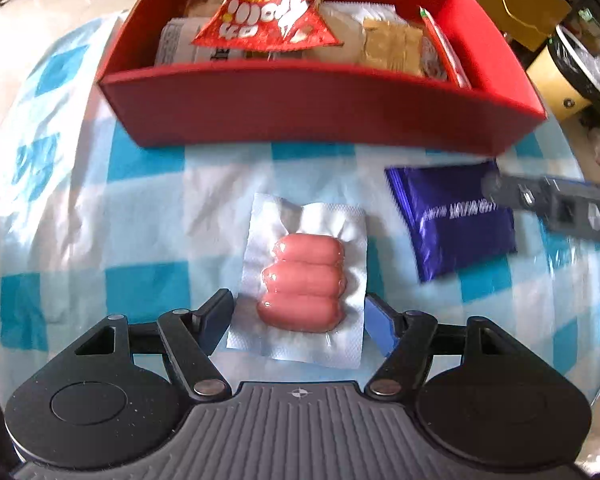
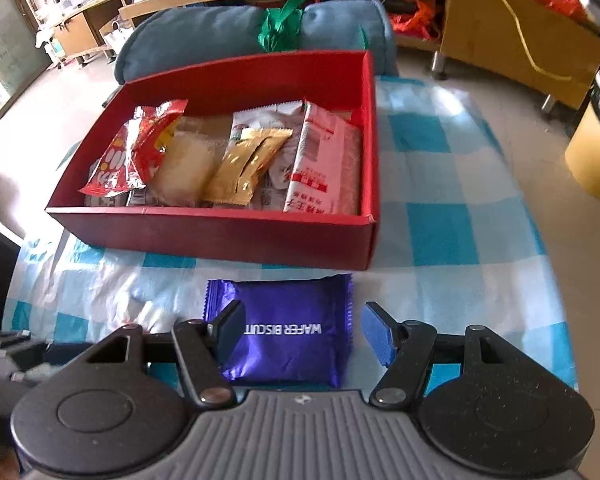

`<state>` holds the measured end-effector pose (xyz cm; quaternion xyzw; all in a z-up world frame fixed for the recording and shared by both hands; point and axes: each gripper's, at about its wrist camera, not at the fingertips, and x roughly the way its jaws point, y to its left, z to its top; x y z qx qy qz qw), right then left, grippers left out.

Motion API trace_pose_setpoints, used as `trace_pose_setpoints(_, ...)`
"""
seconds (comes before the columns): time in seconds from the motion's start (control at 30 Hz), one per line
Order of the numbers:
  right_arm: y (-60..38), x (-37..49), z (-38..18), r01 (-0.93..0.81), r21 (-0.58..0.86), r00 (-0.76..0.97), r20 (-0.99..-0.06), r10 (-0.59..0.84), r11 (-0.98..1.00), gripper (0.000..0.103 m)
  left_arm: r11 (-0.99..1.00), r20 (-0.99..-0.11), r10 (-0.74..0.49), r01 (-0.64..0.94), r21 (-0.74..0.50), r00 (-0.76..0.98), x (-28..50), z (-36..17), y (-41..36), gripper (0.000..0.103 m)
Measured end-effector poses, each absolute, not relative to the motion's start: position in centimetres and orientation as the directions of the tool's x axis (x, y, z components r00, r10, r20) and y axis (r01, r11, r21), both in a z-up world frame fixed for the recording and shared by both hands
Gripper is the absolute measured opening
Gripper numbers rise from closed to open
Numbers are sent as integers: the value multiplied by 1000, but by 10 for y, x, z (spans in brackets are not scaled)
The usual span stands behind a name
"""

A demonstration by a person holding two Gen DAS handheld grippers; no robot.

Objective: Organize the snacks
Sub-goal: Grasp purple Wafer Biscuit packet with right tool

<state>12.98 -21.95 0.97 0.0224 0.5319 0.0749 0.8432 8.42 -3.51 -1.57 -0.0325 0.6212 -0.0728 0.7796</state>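
Directly between the fingers of the left gripper (image 1: 299,322) lies the sausage pack (image 1: 302,280), flat on the checked cloth (image 1: 148,216); its slick film edges could, I judge, slip or crumple if the pads close on the flap and not on the sausages themselves. The jaws stand apart, flanking the pack at its edges without pinching it, so nothing is held. The right gripper (image 2: 300,330) likewise straddles the purple wafer packet (image 2: 288,332), jaws apart with a gap on its blue-pad side, gripping nothing; a skewed close might shove the packet aside. Farther ahead of both sits the red box (image 2: 220,236), already crowded with snacks, so new ones may ride up on that pile.
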Motion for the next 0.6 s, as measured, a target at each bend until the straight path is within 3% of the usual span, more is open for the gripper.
trace_pose_setpoints(0.6,-207,147,-21,-148,125,350,-921,171,981,62,978,-958,-206,76,-194,201,86,-24,-25,78)
